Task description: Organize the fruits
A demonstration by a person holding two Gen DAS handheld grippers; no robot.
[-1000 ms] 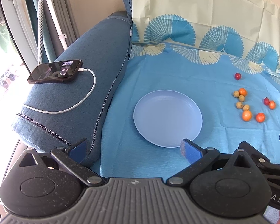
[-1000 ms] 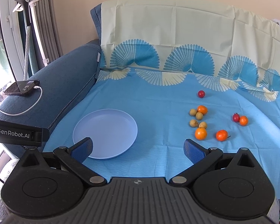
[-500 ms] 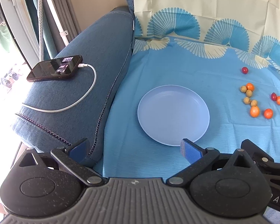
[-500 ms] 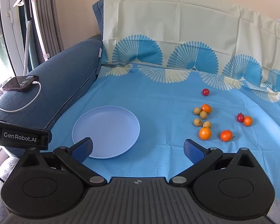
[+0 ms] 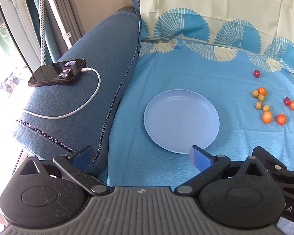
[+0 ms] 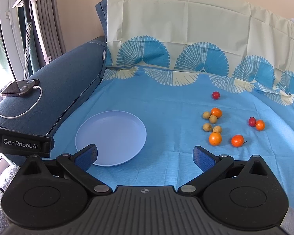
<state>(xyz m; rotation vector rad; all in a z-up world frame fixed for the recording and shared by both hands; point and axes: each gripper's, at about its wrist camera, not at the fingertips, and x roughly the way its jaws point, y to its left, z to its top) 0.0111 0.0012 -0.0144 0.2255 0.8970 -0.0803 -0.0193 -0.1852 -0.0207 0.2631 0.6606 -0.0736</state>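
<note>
An empty pale blue plate point(image 5: 181, 120) point(image 6: 110, 138) lies on the blue patterned sheet. To its right lie several small fruits: orange ones point(image 6: 215, 138) point(image 5: 267, 116), tan round ones point(image 6: 207, 126) point(image 5: 258, 105) and red ones point(image 6: 215, 95) point(image 5: 256, 73). My left gripper point(image 5: 141, 155) is open and empty, at the plate's near left rim. My right gripper point(image 6: 145, 155) is open and empty, near the plate's front right edge, short of the fruits.
A dark blue sofa armrest point(image 5: 84, 98) rises left of the plate, with a phone point(image 5: 57, 74) and white charging cable point(image 5: 82, 105) on it. The cream sheet covers the backrest point(image 6: 186, 29). Curtains and a garment steamer point(image 6: 27, 19) stand at far left.
Both grippers have moved slightly forward and up toward the sofa seat; the view has shifted a little. Fruits and plate have not moved. Both grippers stay open.
</note>
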